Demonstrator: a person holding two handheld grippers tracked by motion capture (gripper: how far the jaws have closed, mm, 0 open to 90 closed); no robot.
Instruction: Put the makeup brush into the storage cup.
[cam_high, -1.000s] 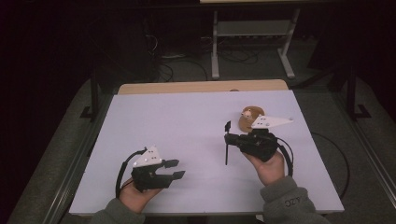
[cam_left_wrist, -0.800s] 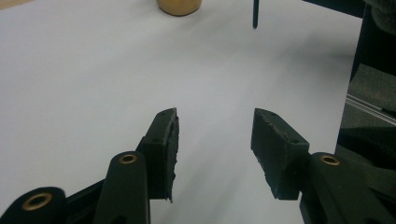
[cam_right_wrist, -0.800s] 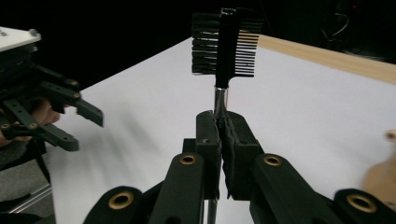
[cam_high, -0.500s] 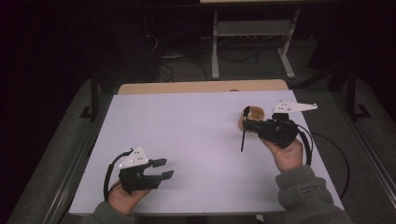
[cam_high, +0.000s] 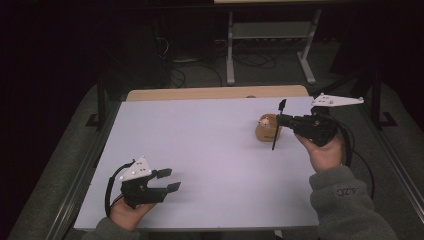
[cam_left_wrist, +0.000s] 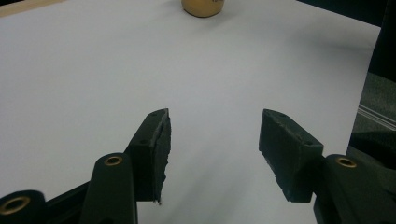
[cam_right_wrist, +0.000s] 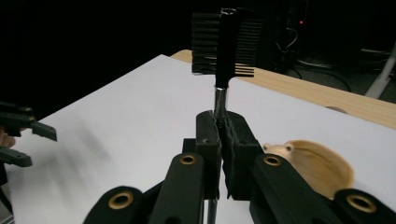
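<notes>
Black right tool (cam_high: 278, 121) is clamping a slim black metal-handled brush (cam_right_wrist: 222, 42) upright beside a round wooden bowl (cam_high: 267, 129); left tool (cam_high: 170, 180) is resting wide open, empty, on the white table (cam_high: 200, 145).

Both grippers are black, each topped by a pale grey three-cornered plate: the left gripper (cam_high: 170, 180) and the right gripper (cam_high: 278, 120). Brass-coloured rivets ring their jaw arms. Black cables trail behind. The person's sleeves (cam_high: 345, 207) are grey fleece with small lettering.
</notes>
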